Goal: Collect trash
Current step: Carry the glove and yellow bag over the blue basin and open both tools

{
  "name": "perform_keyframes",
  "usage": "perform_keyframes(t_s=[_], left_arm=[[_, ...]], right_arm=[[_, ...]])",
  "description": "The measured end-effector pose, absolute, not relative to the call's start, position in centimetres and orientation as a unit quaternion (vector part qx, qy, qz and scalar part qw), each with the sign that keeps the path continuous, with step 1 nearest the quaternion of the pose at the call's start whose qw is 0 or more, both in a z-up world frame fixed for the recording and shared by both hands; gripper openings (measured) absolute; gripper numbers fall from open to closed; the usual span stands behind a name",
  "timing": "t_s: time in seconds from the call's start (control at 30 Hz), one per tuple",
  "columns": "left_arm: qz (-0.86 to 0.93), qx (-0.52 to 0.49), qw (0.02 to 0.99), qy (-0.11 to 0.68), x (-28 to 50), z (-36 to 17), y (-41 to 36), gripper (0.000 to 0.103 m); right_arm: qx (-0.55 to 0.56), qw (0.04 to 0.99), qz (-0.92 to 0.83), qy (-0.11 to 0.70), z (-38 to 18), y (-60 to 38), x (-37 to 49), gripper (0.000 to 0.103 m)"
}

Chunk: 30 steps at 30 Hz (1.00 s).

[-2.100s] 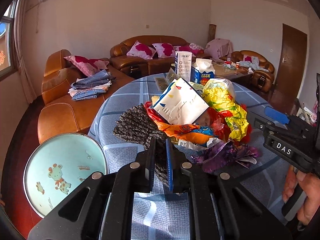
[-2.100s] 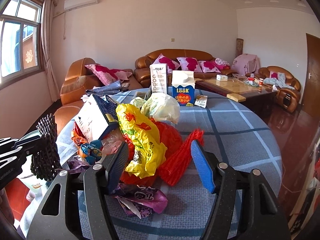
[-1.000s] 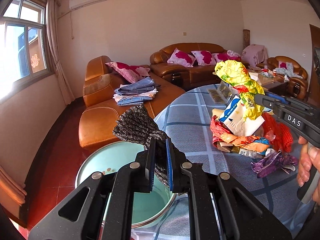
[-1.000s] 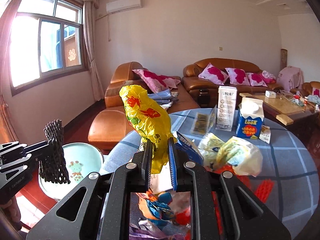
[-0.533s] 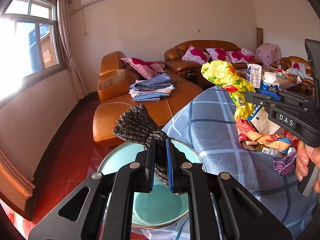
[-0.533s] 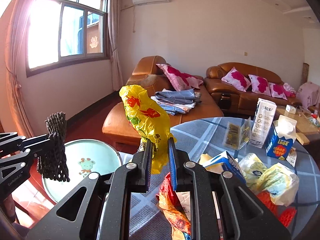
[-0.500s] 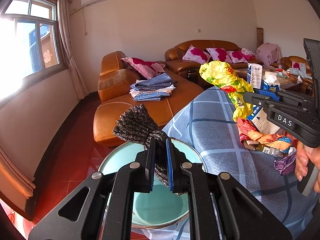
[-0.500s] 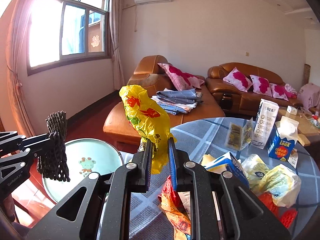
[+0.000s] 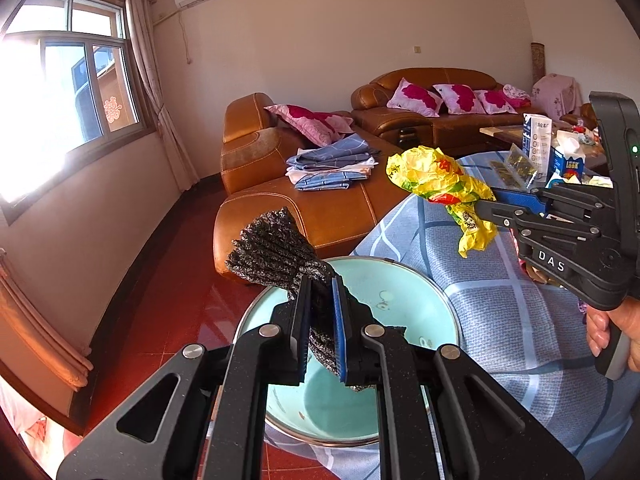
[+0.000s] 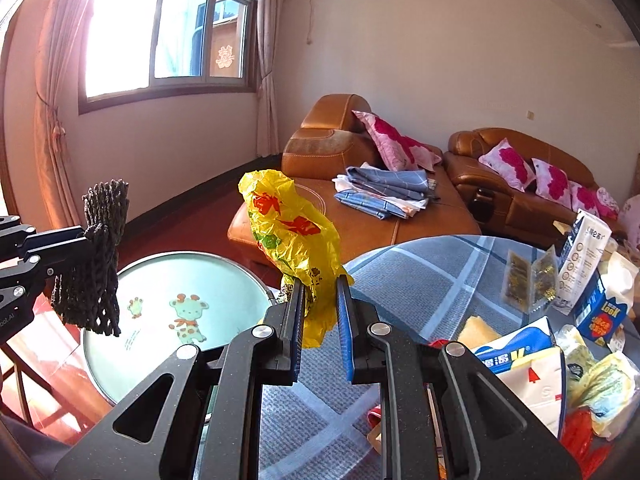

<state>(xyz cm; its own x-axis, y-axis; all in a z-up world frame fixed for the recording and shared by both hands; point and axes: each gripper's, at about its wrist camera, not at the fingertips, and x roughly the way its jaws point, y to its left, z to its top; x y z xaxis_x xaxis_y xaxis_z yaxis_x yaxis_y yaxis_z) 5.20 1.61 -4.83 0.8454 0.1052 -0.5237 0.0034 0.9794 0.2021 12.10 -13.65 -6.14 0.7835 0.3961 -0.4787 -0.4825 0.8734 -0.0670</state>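
At the left, a dark mesh net [image 9: 276, 252] is clamped between the closed pads of the left tool [image 9: 320, 320]. The net is held in the air above a pale green round basin [image 9: 400, 292], which is printed inside with a cartoon giraffe [image 10: 186, 318]. The basin stands on the red floor [image 9: 168, 300], just beside the edge of the counter [image 9: 500, 320].

Further right, a crumpled yellow plastic bag [image 10: 292, 236] with red and green print is clamped between the pads of the right tool [image 10: 320, 312]. The bag is held raised over the near edge of the counter, next to the basin. A hand [image 9: 612, 328] is seen gripping the handle of the right tool.

The counter is covered by a blue checked cloth. At its right, a pile of remaining wrappers is seen, including a white and blue carton [image 10: 524, 364] and a red net [image 10: 580, 432]. Behind these, a blue milk carton [image 10: 604, 312] and a tall white box [image 10: 584, 256] are standing upright.
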Motion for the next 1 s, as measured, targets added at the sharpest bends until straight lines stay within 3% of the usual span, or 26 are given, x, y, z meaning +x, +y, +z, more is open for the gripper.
perform_keyframes(t_s=[1.0], left_arm=[[0.039, 0.102, 0.946, 0.306, 6.4, -6.0, 2.3, 0.011]], right_arm=[[-0.148, 0.915, 0.28, 0.25, -7.3, -11.1, 12.2, 0.016]])
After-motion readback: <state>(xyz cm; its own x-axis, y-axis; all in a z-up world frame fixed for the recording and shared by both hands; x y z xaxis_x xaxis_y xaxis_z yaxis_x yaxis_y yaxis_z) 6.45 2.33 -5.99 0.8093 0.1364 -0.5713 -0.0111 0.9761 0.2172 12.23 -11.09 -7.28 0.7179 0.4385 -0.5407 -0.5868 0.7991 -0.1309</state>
